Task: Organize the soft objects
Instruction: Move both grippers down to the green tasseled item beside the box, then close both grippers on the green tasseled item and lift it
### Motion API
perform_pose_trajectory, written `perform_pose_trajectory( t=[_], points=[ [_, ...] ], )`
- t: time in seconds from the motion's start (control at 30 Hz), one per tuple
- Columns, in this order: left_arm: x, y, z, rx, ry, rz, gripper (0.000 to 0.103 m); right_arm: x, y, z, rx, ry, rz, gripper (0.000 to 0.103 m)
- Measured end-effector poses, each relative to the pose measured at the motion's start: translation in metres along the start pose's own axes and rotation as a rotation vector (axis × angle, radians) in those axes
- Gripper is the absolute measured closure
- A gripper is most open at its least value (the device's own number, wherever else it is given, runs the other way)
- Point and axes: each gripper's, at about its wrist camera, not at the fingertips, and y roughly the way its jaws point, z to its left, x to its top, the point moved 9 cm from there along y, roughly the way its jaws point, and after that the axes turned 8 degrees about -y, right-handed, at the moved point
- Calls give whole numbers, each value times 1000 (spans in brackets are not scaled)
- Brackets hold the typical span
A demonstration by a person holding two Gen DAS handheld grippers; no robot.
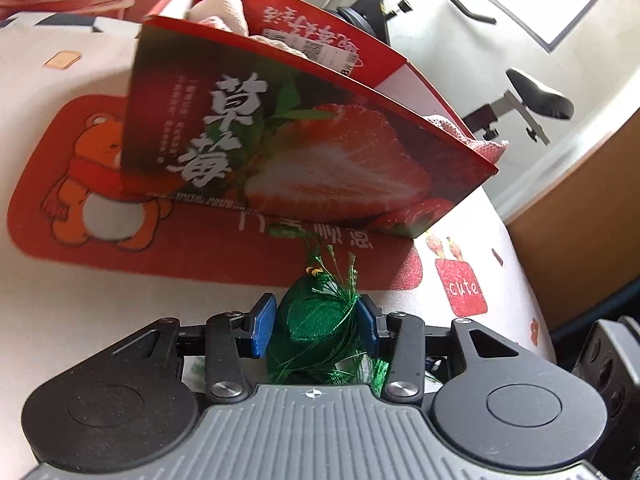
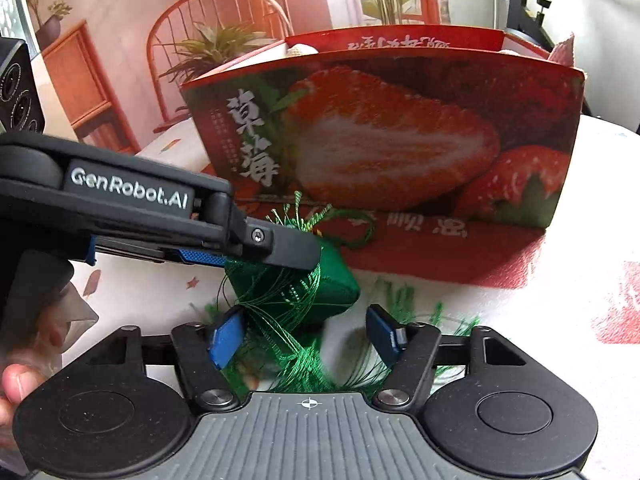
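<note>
1. The left gripper (image 1: 316, 326) has its blue-padded jaws closed narrowly on the green satin pouch-shaped ornament with loose silk tassel threads (image 1: 316, 332), one pad on each flank of the stuffed body.
2. The right gripper (image 2: 308, 334) stands wide, its blue pads (image 2: 226, 338) spread apart with nothing pinched between them; green strands lie across the gap, and the pouch body sits just ahead of the fingertips.
3. The ornament (image 2: 296, 292) hangs low over the white printed tablecloth (image 2: 600, 208), just in front of the red open-topped cardboard strawberry box (image 1: 320, 148), near the orange bear mat (image 1: 80, 184) that the box stands on.
4. Crumpled white and pink cloths (image 1: 224, 8) already show inside the box, so the pouch is probably bound for the same place.
5. By its look the pouch is light and squashy: the pads dent it slightly, and it should tolerate a firm squeeze without harm.
6. The satin looks slick, so a hold on the plump middle, as now, seems safer than one near a corner.
7. The tassels are the weak point; they are fine, trail freely, and could snag on a finger hinge or the box rim.
8. Taking the threads alone would give little control, since the body would swing.
</note>
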Motion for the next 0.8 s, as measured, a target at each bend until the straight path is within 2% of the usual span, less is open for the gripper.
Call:
perform_pose_trajectory(
  t=[0.13,0.37,0.57,0.8],
  points=[
    [-8,-1,3,-9,-33,17,57,1,1,6,-8,-31,-6,41],
    [-7,-8,2,-9,-43,-8,59,7,-3,10,-20,-81,-36,44],
    [7,-29,-14,-28,-9,-73,59,22,-19,11,-23,-120,-101,45],
    [45,-63,-45,-58,66,-183,59,70,-50,10,-10,-202,-217,46]
  ],
)
